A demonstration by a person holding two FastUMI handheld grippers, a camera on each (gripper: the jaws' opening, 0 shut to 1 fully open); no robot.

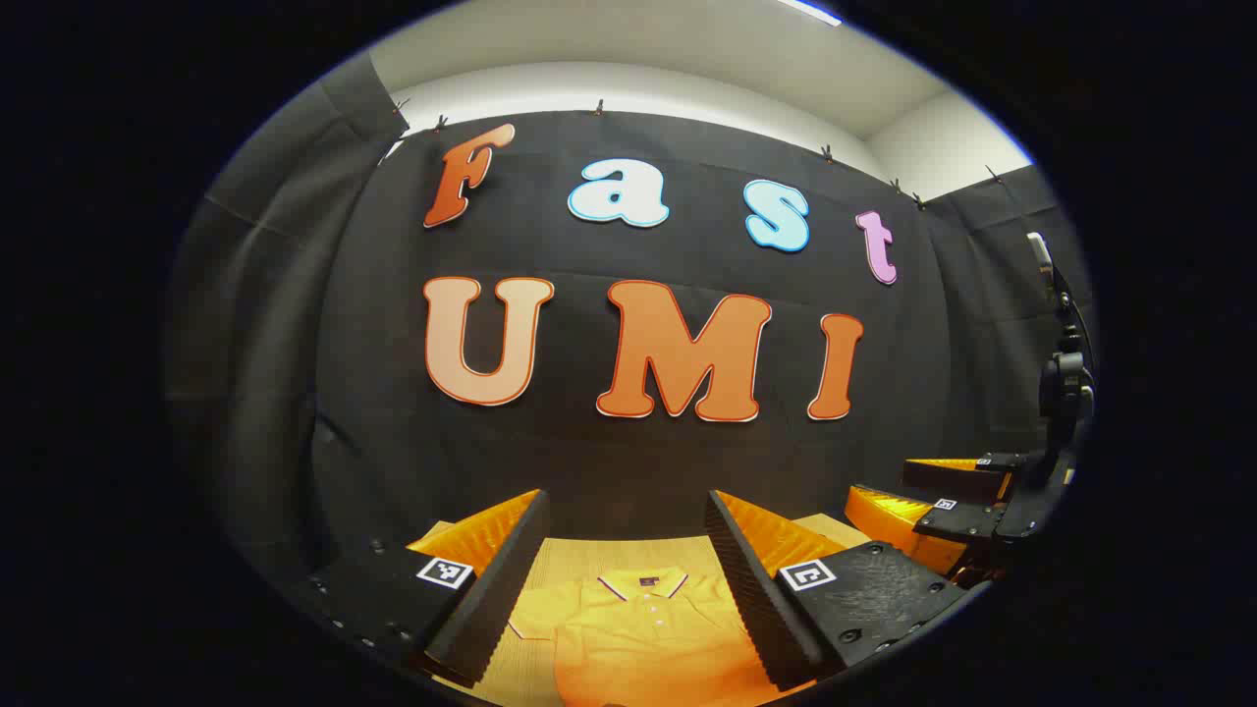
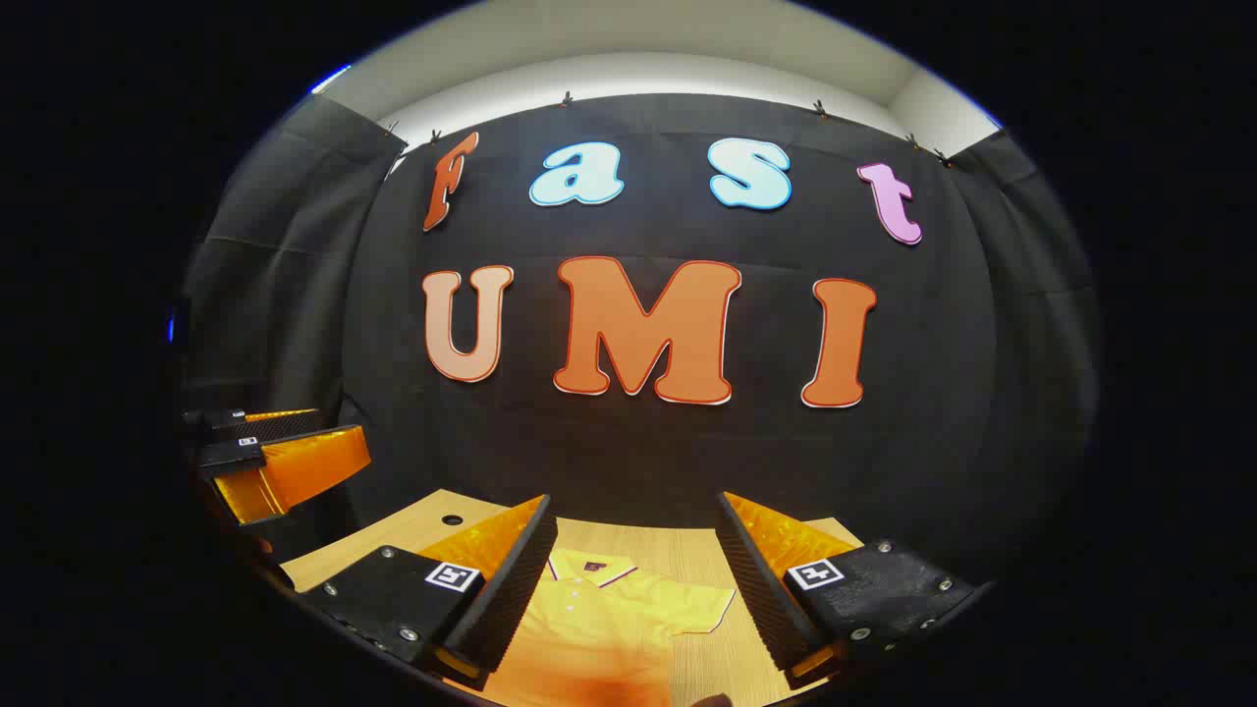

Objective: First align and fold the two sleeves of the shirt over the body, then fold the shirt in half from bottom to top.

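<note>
Wood table | shirt flat | both grippers raised, fingers wide apart, empty

One shirt – yellow-orange polo, collar up, lying flat on table; two short sleeves, one spread to each side. 
One table, light wood; one small round hole near its far left corner in right gripper view. 
Two grippers – left gripper and right gripper, two fingers each, spread apart. 
Square black-and-white markers: one per finger, four in all.
</note>
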